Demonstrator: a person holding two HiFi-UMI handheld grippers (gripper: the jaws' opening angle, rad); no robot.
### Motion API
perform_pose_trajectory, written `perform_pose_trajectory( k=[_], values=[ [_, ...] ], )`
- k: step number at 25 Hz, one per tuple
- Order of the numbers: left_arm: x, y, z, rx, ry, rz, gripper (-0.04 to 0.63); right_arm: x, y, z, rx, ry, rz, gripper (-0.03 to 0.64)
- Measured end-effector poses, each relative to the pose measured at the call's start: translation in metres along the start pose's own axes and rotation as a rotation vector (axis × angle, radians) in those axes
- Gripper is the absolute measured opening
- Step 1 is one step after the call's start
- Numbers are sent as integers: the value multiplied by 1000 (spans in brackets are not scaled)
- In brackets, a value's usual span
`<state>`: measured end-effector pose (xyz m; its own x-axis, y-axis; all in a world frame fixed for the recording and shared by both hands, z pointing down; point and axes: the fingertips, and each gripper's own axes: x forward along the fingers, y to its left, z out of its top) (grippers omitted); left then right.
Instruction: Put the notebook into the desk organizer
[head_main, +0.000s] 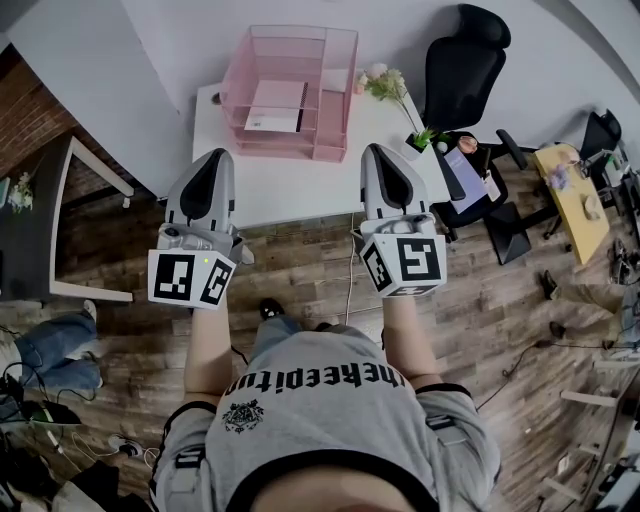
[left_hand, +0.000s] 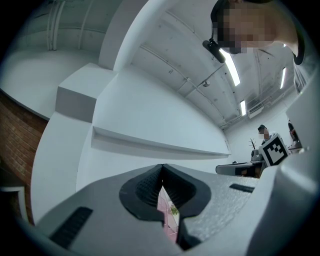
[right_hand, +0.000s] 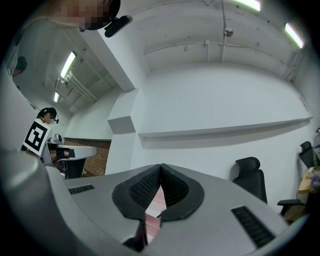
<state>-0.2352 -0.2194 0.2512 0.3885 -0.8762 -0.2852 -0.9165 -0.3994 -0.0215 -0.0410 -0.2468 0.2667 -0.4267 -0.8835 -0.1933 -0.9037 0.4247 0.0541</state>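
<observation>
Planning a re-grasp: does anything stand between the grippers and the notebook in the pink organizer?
Nothing visible does. The notebook lies in the pink desk organizer on the white table; only bare tabletop lies between it and the shut, empty left gripper and right gripper.

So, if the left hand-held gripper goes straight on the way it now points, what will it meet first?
Probably the left side of the pink wire-mesh desk organizer. The left hand-held gripper tilts upward, so it might pass over it.
</observation>
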Motion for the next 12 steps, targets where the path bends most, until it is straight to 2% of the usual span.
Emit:
perform_pose_trajectory(
  k=[12],
  values=[
    [-5, 7, -3, -9, 4, 1, 3, 1, 6, -2, -1, 8, -8, 3]
  ],
)
